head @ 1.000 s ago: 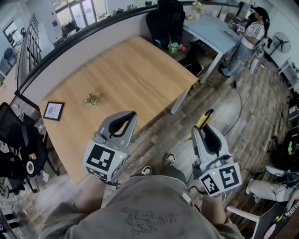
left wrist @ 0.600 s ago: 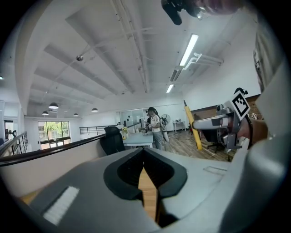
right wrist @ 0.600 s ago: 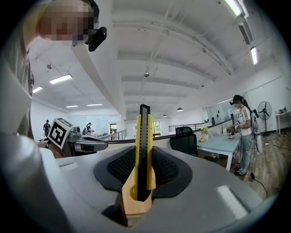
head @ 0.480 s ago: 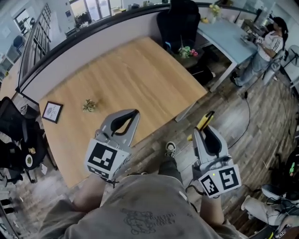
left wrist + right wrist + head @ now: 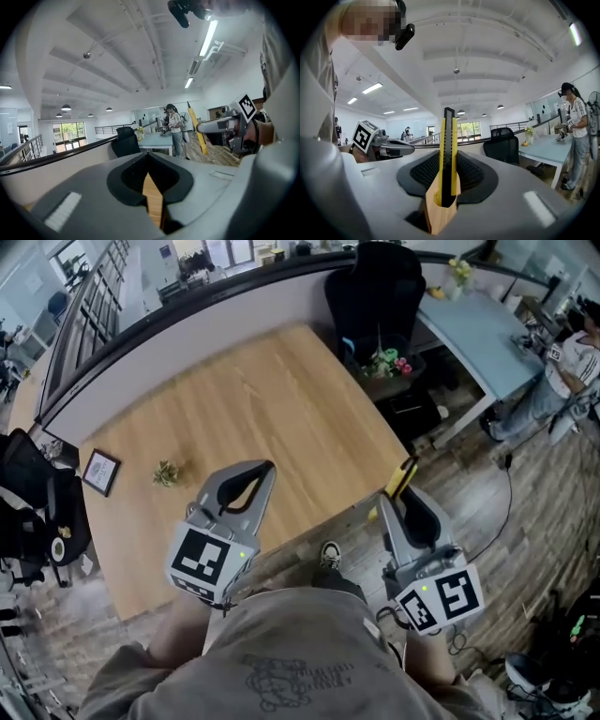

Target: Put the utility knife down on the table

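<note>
My right gripper (image 5: 396,498) is shut on a yellow and black utility knife (image 5: 402,478). In the right gripper view the knife (image 5: 448,154) stands upright between the jaws, its tip pointing up and away. The knife's tip reaches the near right corner of the wooden table (image 5: 234,418); whether it touches the top I cannot tell. My left gripper (image 5: 266,470) hangs over the table's near edge, jaws shut with nothing between them (image 5: 154,201). In the left gripper view the knife (image 5: 200,136) shows at the right, held by the other gripper.
A small framed picture (image 5: 99,472) and a little plant (image 5: 167,472) lie on the table's left part. A black office chair (image 5: 380,296) stands beyond the table's far corner, beside a light blue desk (image 5: 483,329). A person (image 5: 567,371) stands at far right.
Both grippers and the view have come closer to the table. The knife's tip, over the floor a second ago, is now at the table's near right corner.
</note>
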Available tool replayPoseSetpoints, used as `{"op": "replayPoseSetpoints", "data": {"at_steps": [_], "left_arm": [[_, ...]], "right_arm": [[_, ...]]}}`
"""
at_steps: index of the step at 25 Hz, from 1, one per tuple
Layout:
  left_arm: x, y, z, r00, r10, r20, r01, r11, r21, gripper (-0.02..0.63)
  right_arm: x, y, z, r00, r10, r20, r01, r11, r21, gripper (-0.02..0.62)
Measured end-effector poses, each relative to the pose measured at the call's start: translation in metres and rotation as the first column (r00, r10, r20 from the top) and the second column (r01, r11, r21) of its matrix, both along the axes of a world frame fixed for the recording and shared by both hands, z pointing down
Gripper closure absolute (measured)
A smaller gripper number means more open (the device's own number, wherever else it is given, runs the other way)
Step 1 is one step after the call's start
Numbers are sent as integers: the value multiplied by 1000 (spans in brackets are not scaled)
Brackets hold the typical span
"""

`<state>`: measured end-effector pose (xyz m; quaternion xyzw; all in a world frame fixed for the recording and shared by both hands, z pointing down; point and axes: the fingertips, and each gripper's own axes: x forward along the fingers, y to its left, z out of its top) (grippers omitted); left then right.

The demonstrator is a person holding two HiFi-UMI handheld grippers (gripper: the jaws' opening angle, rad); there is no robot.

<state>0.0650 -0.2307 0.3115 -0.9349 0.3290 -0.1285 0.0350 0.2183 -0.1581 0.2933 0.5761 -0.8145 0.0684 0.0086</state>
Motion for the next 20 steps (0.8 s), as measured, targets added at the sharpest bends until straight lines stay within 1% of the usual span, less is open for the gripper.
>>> {"op": "replayPoseSetpoints", "data": {"at_steps": [5,9,15,20], "left_arm": [[36,-43,-5,997,-80,0,80,997,14,604],[54,-69,-2,991,-132,1,132,991,12,604],[68,-86,6,981,-191,6,191,981,-10,604],[70,-94,3,978,-206,12,206,978,-5,604]], "right_arm": [[42,-52,-1,997,-77,-7,77,997,1,472],[63,-88,-3,992,-129,-14,129,992,6,471],[80,-115,-3,983,-180,-26,180,984,6,472],[81,-125,-3,981,-194,-9,194,981,9,472]]}}
